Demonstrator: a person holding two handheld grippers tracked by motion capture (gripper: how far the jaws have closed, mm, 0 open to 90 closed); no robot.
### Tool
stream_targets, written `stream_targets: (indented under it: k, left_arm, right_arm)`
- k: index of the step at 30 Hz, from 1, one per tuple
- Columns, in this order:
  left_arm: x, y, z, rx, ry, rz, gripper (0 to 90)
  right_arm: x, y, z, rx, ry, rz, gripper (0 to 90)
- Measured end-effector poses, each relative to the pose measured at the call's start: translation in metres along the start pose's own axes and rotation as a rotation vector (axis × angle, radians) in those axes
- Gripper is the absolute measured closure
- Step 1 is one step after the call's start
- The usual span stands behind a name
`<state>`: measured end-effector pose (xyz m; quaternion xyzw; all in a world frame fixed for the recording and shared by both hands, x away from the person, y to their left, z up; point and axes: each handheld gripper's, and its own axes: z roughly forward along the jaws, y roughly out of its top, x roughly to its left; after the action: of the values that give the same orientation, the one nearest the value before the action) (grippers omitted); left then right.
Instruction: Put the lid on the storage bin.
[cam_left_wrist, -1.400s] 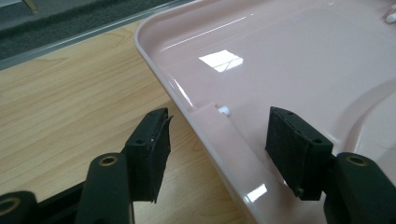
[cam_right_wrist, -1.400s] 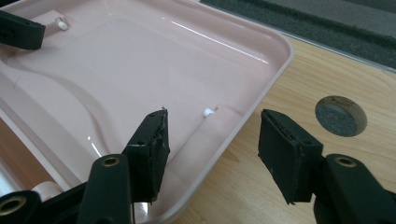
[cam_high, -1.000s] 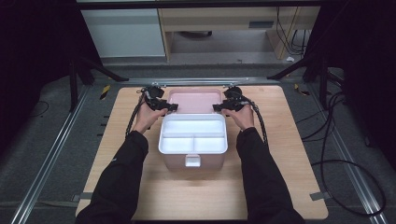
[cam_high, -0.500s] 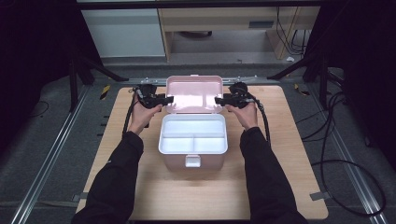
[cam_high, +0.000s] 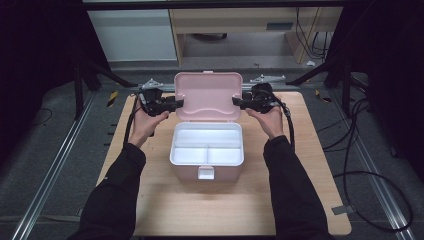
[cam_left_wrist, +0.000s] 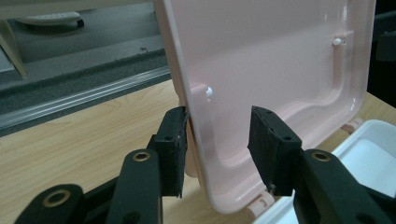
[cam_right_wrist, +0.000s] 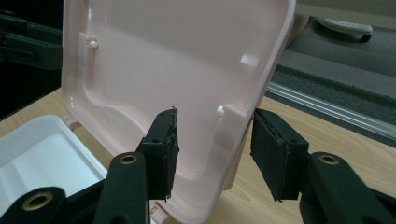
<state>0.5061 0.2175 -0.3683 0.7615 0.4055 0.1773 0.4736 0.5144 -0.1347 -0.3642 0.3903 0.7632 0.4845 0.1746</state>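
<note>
While the pink lid (cam_high: 208, 96) stands raised, left gripper (cam_left_wrist: 217, 140) and right gripper (cam_right_wrist: 212, 151) straddle its side edges, jaws half-open, just closing.

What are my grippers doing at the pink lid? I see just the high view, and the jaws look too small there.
Observer: The left gripper straddles the lid at its side edge. Its jaws have just been closing, yet only the outer pad touches it.
Operator: And the right?
Observer: The right gripper straddles the other edge, jaws just closing too. Its inner pad stands clear of the lid's inside.
Operator: Anything inside the lid?
Observer: Small white pegs near each side edge.
</note>
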Motion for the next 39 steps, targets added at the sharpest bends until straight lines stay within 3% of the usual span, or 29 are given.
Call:
stream_targets:
  k: [13,25,39]
  left_arm:
    - [-0.023,-0.001,-0.026,0.018,0.036,0.113,57.6]
    - [-0.032,-0.010,-0.041,0.040,0.038,0.149,64.7]
    - [-0.046,-0.023,-0.054,0.063,0.065,0.168,71.8]
  right_arm:
    - [0.021,0.000,-0.029,0.012,-0.010,-0.087,55.4]
    - [0.039,-0.008,-0.044,0.087,-0.065,-0.148,70.9]
    - [0.048,-0.024,-0.059,0.074,-0.046,-0.167,80.2]
